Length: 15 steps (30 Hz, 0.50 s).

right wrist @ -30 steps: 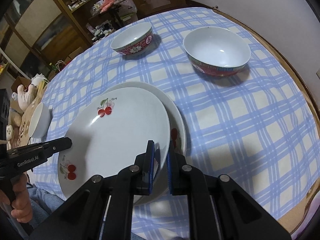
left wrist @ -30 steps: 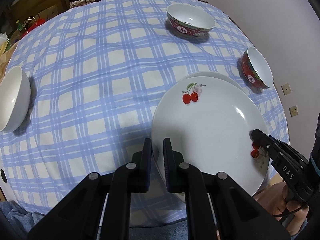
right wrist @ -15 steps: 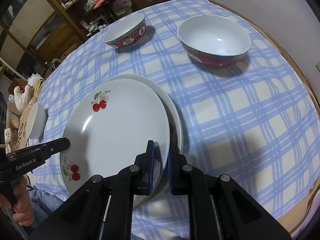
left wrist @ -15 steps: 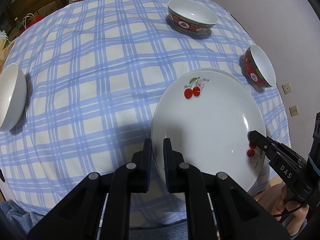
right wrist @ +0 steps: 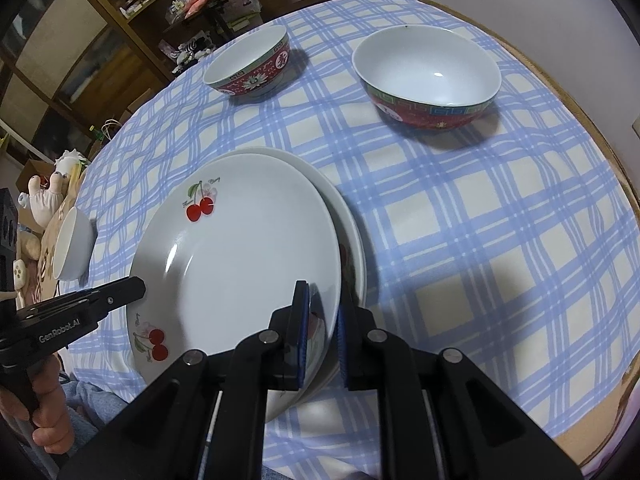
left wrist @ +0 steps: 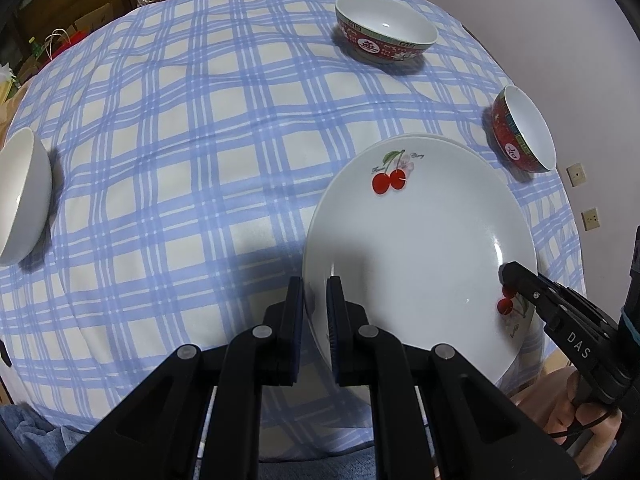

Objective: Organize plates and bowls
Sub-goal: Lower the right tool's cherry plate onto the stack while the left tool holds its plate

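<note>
A white plate with red cherries (left wrist: pixel 420 248) (right wrist: pixel 248 248) lies on top of a second white plate (right wrist: pixel 352 240), which shows only as a sliver (left wrist: pixel 420 136) in the left wrist view. My left gripper (left wrist: pixel 315 300) is shut on the top plate's left rim; the right wrist view shows its tips (right wrist: pixel 136 288) there. My right gripper (right wrist: pixel 322 320) pinches the opposite rim, and it shows from the side (left wrist: pixel 508 276) in the left wrist view. Both point steeply down at the blue checked tablecloth (left wrist: pixel 192 160).
Two red patterned bowls (right wrist: pixel 248 68) (right wrist: pixel 428 76) stand beyond the plates, also in the left wrist view (left wrist: pixel 384 36) (left wrist: pixel 524 136). A plain white bowl (left wrist: pixel 20 196) (right wrist: pixel 74 244) sits at the table's left edge. Shelves and clutter lie behind the table.
The top plate has settled more squarely over the lower one, which now shows less. The right jaws stand a touch wider. Both hands have stayed in place.
</note>
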{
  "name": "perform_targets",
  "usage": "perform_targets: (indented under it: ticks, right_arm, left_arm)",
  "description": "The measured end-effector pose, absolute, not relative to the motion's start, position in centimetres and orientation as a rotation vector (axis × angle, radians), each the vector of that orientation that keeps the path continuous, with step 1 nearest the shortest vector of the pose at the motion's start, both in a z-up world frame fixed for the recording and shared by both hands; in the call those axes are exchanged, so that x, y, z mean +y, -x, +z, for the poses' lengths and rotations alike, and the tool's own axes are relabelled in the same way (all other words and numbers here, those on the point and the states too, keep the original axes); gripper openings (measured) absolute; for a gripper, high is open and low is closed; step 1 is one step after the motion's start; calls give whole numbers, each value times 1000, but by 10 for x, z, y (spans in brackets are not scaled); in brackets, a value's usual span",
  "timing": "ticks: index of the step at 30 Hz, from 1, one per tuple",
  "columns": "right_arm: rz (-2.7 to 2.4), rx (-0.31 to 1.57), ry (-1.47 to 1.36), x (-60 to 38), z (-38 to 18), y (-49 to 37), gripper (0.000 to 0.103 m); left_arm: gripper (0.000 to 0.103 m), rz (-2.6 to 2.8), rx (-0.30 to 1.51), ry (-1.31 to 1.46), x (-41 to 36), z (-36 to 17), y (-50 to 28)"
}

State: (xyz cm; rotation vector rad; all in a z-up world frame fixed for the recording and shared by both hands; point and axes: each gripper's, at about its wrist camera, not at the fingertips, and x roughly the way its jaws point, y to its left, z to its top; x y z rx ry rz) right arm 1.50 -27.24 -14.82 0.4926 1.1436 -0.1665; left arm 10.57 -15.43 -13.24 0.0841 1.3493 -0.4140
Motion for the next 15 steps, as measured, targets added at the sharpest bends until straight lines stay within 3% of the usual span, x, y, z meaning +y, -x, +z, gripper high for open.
perform_targets:
  ticks: [15]
  right_arm:
    - [-191, 1133, -486, -271, -147, -15, 15]
  left_arm:
    - [11, -393, 1313, -141, -159, -132, -105]
